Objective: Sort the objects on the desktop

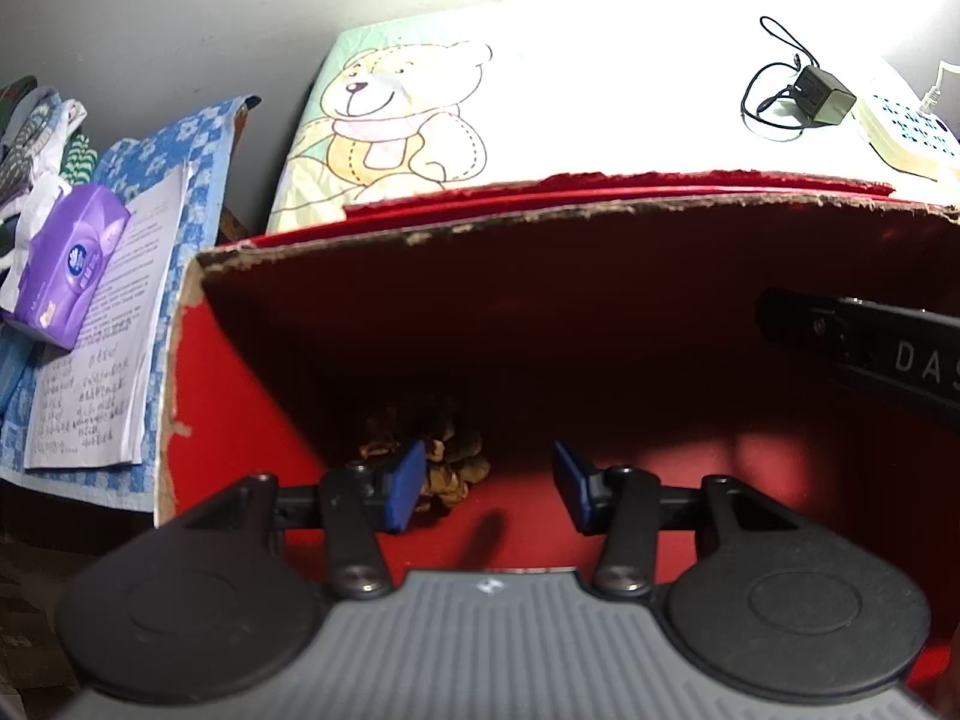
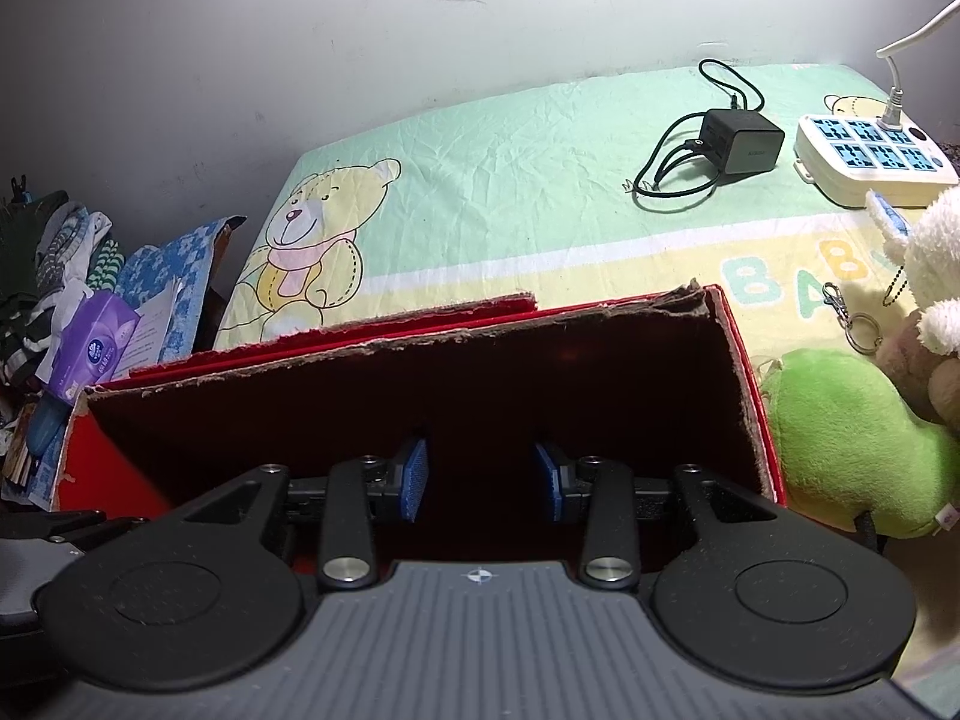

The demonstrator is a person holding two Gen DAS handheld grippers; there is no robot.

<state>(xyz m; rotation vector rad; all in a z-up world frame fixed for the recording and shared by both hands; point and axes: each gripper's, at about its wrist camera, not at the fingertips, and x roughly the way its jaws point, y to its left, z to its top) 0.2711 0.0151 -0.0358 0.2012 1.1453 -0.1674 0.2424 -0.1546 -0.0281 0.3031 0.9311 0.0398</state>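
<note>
Left wrist view: left claw is held apart and empty inside the red box, pinecone already on its floor. Right claw, also apart, is best retracted straight up, then aimed at the green plush beside the box.

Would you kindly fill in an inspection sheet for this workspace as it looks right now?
Surface: bear-print cloth, wrinkled.
Job's things: red box open, pine cone inside; green plush toy and white plush toy beside the box.
Clutter: keyring, tissue pack on papers.
Grippers: left gripper and right gripper over the box, fingers apart, holding nothing.
Cables: black charger with coiled lead; power strip, one plug in.
Surroundings: pale wall, clothes pile.
</note>
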